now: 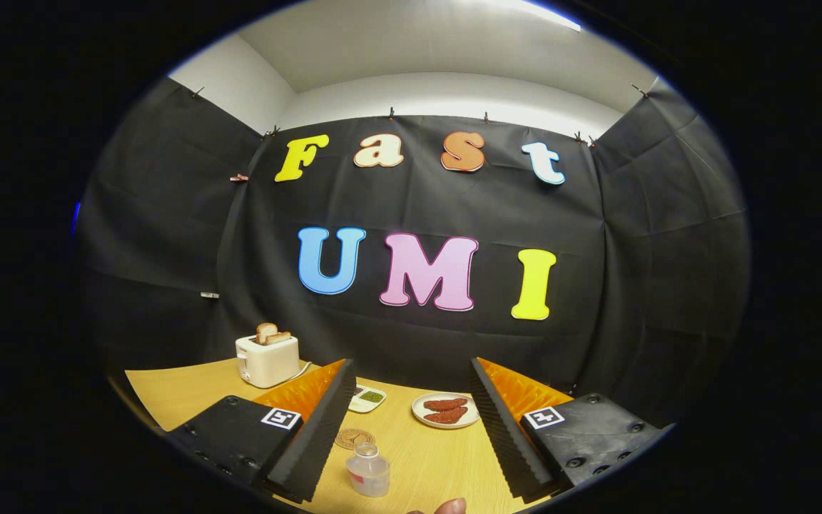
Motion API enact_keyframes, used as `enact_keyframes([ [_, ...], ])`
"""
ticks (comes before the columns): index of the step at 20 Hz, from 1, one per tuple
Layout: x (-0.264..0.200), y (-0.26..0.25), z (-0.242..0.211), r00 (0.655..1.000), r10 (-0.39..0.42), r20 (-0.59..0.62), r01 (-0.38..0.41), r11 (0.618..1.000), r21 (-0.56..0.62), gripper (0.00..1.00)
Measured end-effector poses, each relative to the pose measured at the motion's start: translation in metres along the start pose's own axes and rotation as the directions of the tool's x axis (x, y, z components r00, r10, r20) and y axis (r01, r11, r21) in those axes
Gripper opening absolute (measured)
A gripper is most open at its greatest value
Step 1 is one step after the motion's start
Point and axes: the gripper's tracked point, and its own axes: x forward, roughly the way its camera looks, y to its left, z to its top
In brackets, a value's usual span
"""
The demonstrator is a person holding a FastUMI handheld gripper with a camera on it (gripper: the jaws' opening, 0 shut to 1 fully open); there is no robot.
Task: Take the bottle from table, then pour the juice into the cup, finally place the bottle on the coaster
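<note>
Two fingers of the tool (411,428) spread wide, gripping nothing | bottle (367,469) upright on tabletop (425,457), between the fingers, nearer the left one | coaster (354,437) just beyond bottle | plate (447,411) with two reddish pieces farther ahead | toaster (267,359) far left holding bread

Clear bottle (367,470), white toaster (267,360) (tan table (425,446))

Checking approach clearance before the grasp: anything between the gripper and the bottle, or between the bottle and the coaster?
Nothing visible blocks either. The gripper is open, and the bottle stands on the table between its fingers, nearer the left one. The coaster lies just beyond the bottle, with bare table between them.
</note>
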Motion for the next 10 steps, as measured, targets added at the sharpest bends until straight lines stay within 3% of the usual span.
enact_keyframes([
  [10,-0.012,0.019,-0.047,1.0,0.025,-0.013,-0.025,1.0,0.013,0.97],
])
